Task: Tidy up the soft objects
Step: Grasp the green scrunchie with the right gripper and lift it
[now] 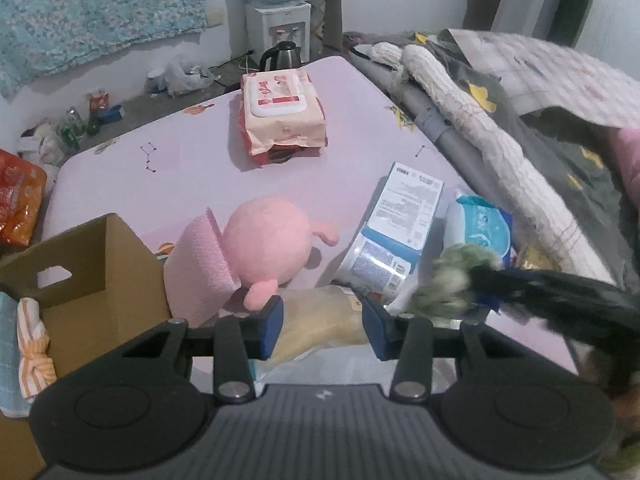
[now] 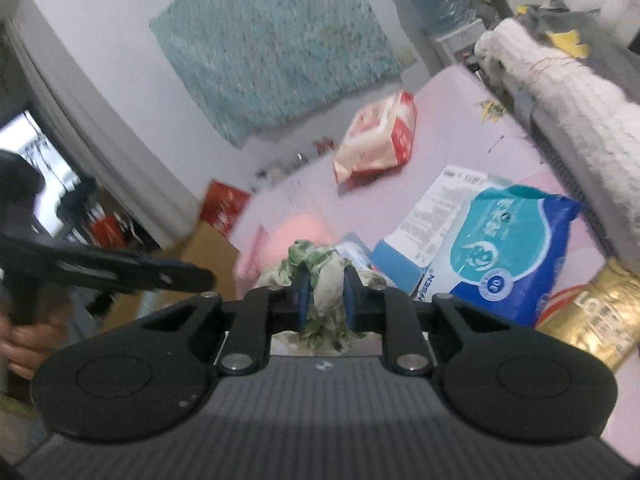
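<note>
My left gripper is open and empty, low over the pink table, just in front of a pink plush toy and a folded pink cloth. A beige soft pack lies between its fingers' line of sight. My right gripper is shut on a green and white cloth and holds it above the table; it also shows blurred in the left wrist view. A cardboard box at the left holds an orange striped cloth.
A wet wipes pack lies at the table's far middle. A white and blue carton and a blue tissue pack lie to the right, with a gold pack. A bed with blankets borders the right side.
</note>
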Action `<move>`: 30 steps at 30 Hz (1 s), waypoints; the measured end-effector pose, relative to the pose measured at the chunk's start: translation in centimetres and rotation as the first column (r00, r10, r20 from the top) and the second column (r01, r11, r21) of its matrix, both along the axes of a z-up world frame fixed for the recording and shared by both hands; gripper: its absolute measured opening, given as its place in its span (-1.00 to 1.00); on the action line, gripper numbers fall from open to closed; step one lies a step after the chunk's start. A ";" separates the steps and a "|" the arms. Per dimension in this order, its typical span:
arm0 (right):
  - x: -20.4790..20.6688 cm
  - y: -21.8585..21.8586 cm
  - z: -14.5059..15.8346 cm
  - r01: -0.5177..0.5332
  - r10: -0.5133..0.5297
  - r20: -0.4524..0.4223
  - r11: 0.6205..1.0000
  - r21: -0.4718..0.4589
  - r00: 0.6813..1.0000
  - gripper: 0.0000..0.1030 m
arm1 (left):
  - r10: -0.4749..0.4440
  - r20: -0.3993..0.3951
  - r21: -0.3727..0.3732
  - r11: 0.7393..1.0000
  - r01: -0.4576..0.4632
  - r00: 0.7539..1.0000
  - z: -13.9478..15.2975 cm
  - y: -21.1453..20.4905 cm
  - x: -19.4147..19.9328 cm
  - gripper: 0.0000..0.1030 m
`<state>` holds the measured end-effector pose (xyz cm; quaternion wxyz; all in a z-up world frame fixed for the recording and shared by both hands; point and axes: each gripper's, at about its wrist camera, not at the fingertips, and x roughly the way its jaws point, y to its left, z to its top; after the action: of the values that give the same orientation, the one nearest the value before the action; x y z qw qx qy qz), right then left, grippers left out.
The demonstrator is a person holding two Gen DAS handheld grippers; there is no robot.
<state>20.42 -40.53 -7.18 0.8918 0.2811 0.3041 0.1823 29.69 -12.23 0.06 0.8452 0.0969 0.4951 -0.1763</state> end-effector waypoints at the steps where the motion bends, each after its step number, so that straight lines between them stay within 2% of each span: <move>1: -0.4 -0.4 0.3 0.004 -0.004 0.006 1.000 0.011 1.000 -0.69 | -0.003 -0.009 0.012 1.000 0.003 1.000 -0.3 -0.3 0.2 -0.13; 4: -2.1 -1.3 0.7 0.005 -0.006 0.015 0.999 0.044 1.000 -0.69 | -0.011 -0.077 0.040 0.999 0.015 0.997 -1.8 -1.4 1.3 -0.11; 8: -3.7 -1.5 0.0 -0.006 0.007 -0.011 0.998 0.067 1.000 -0.69 | -0.009 -0.154 0.067 0.998 0.019 0.988 -4.0 -2.5 3.2 0.26; 12: -4.3 -1.1 -1.1 -0.017 0.020 -0.040 0.997 0.073 0.999 -0.69 | 0.018 -0.200 0.092 0.996 0.000 0.980 -5.8 -3.0 4.6 0.54; 14: -4.5 -0.8 -1.7 -0.025 0.029 -0.056 0.997 0.074 0.998 -0.69 | 0.015 -0.228 0.113 0.994 0.011 0.973 -6.7 -3.3 5.1 0.75; 20: -4.2 -0.3 -3.2 -0.030 0.037 -0.092 0.997 0.075 0.995 -0.68 | 0.013 -0.256 0.209 0.977 0.043 0.967 -9.1 -4.3 5.7 0.89; 24: -3.8 -0.2 -3.8 -0.032 0.041 -0.115 0.996 0.085 0.992 -0.67 | 0.009 -0.262 0.256 0.965 0.061 0.965 -10.2 -4.7 5.8 0.88; 27: -3.3 0.0 -4.2 -0.033 0.044 -0.128 0.996 0.087 0.991 -0.67 | 0.011 -0.260 0.259 0.964 0.059 0.966 -10.4 -4.5 5.9 0.83; 30: -3.2 0.0 -4.4 -0.032 0.044 -0.133 0.995 0.094 0.990 -0.67 | 0.007 -0.251 0.239 0.969 0.055 0.968 -10.1 -4.2 5.7 0.56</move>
<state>17.26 -40.51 -11.62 0.8517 0.3275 0.3604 0.1936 35.34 -16.44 -10.04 0.7557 0.1832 0.6141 -0.1351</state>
